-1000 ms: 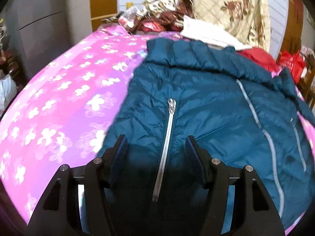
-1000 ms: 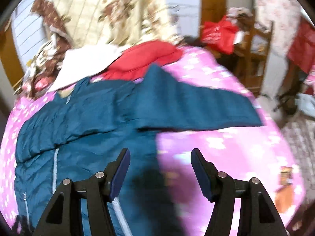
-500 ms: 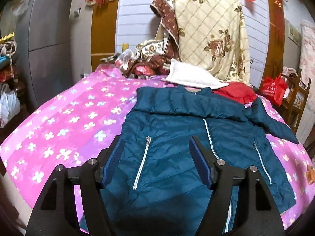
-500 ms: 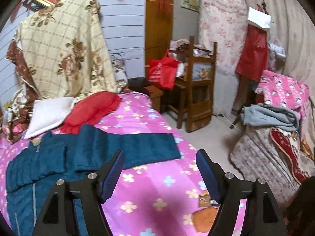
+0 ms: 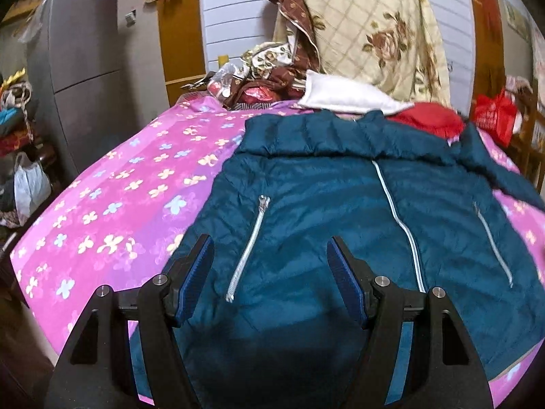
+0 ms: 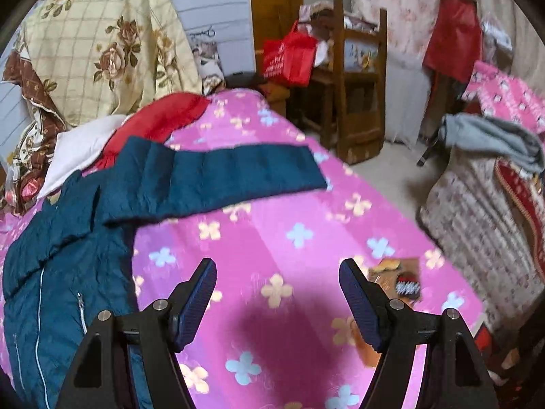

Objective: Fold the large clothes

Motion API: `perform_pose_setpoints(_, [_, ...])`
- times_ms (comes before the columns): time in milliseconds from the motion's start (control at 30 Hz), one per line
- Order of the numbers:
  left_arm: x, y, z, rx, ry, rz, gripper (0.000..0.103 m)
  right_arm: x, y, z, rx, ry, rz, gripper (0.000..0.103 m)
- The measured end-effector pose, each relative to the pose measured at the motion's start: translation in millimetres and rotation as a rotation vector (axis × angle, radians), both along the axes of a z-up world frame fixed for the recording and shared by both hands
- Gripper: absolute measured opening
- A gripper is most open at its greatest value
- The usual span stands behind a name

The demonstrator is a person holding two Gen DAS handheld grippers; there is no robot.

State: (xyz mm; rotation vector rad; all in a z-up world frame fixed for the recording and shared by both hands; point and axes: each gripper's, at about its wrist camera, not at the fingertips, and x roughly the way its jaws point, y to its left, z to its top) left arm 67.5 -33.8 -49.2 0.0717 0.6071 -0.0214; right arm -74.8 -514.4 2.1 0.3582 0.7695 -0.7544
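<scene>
A dark teal puffer jacket (image 5: 340,211) lies front up on a bed with a pink flowered sheet (image 5: 112,197). Its centre zip and two pocket zips are closed. My left gripper (image 5: 269,272) is open and empty, above the jacket's lower left front near a pocket zip. In the right wrist view the jacket (image 6: 61,259) lies at the left, with one sleeve (image 6: 218,177) stretched out to the right across the sheet. My right gripper (image 6: 277,300) is open and empty above bare sheet (image 6: 289,211), below the sleeve.
A white pillow (image 5: 344,97), a red garment (image 5: 425,119) and a piled floral quilt (image 5: 381,34) lie at the bed's head. A wooden chair (image 6: 354,78) with a red bag (image 6: 289,58) stands beyond the bed. A patterned sofa (image 6: 483,218) stands right.
Both grippers rose and drew back from the bed, then came down closer again. Both stayed open and empty. The jacket has not moved.
</scene>
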Motion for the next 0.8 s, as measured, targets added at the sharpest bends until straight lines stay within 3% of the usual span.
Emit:
perform_pose_setpoints(133, [-0.6,-18.0,-3.8,0.052,0.019,-0.028,0.069,-0.8,-11.4,-30.1,0.031,0.027,0.038,0.072])
perform_pose_setpoints(333, [11.7,-48.6,-11.0,0.096,0.044,-0.083,0.069,-6.7,-22.2,-46.0,0.066,0.035,0.037,0.072])
perform_pose_setpoints(567, [34.5,-53.2,-31.8,0.089,0.124,-0.083,0.069,-5.8,-29.2,-56.8,0.112,0.036,0.024,0.072])
perform_pose_setpoints(800, [35.9,-37.3,-40.2,0.048,0.138,-0.059,0.069,-13.4,-11.9,-47.3,0.108,0.051,0.031,0.072])
